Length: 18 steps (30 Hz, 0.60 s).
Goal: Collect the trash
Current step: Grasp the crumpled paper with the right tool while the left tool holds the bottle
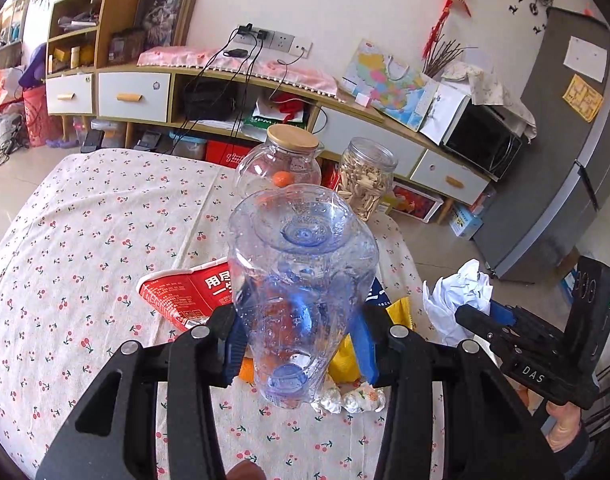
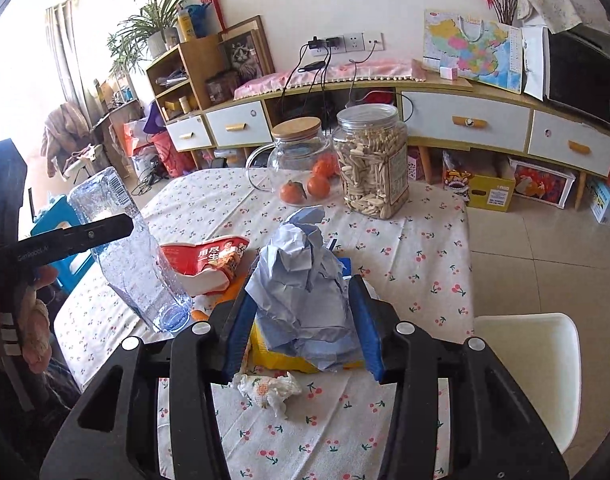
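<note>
The left tongs (image 1: pixel 301 344) are clamped on an empty plastic bottle (image 1: pixel 301 280), blue pads pressing its sides so that it is held cap-end down and base up, clear of the counter (image 1: pixel 85 240). Gripping the soft body near its lower part probably keeps it from slipping.

The right tongs (image 2: pixel 305 320) are closed around a crumpled ball of paper (image 2: pixel 305 264), squeezed between the pads above a yellow wrapper (image 2: pixel 273 352).

Taking the bottle as the landmark: a torn red packet (image 1: pixel 177 296) lies just to its left on the cloth, a small wad of tissue (image 1: pixel 357 398) lies just beneath it, and a glass jar (image 1: pixel 281 160) and a seed jar (image 1: pixel 365 176) stand beyond it.

With both pieces of trash in hand, each seems ready to be carried to a bin, though none is in view.
</note>
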Each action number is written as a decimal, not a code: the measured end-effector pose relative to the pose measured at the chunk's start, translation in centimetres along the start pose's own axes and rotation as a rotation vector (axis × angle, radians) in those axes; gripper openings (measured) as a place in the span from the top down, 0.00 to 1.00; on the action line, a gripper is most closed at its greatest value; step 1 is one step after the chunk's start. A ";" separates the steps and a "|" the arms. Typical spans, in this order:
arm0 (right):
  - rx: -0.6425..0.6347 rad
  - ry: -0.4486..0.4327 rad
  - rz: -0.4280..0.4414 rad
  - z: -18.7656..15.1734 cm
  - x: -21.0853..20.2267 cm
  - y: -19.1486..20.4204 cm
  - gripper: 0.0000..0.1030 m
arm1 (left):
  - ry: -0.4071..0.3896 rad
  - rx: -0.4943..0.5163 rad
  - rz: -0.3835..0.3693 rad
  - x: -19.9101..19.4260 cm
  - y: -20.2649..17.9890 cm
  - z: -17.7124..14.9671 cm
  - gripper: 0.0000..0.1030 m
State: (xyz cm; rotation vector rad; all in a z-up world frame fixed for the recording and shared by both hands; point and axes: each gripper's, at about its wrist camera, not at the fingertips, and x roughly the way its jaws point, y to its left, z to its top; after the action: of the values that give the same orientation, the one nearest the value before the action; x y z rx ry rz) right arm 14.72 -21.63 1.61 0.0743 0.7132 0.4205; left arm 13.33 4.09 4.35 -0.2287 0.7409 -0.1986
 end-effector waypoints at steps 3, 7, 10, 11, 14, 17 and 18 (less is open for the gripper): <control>0.008 -0.027 -0.036 0.0 -0.5 -0.5 0.57 | -0.008 0.003 -0.001 0.1 -0.7 0.1 0.57; 0.034 -0.050 -0.071 0.0 -1.4 -1.6 0.57 | -0.010 -0.001 -0.004 0.4 -1.6 0.2 0.57; 0.049 -0.066 -0.098 0.0 -2.2 -2.5 0.57 | -0.014 0.005 -0.007 0.4 -2.5 0.2 0.57; 0.054 -0.072 -0.107 -0.1 -2.5 -2.8 0.57 | -0.017 0.003 -0.010 0.4 -2.8 0.2 0.57; 0.069 -0.082 -0.131 -0.4 -3.3 -3.8 0.57 | -0.017 -0.008 -0.034 0.6 -3.9 0.0 0.57; 0.093 -0.094 -0.156 -0.7 -4.2 -4.9 0.56 | -0.005 0.011 -0.056 1.1 -5.9 -0.2 0.57; 0.103 -0.098 -0.166 -0.8 -4.5 -5.4 0.56 | -0.003 0.022 -0.062 1.3 -6.7 -0.2 0.57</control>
State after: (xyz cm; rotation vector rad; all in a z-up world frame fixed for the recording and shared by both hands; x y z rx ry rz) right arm 13.00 -28.44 2.68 0.1309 0.6384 0.2200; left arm 13.49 -2.64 5.24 -0.2310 0.7287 -0.2650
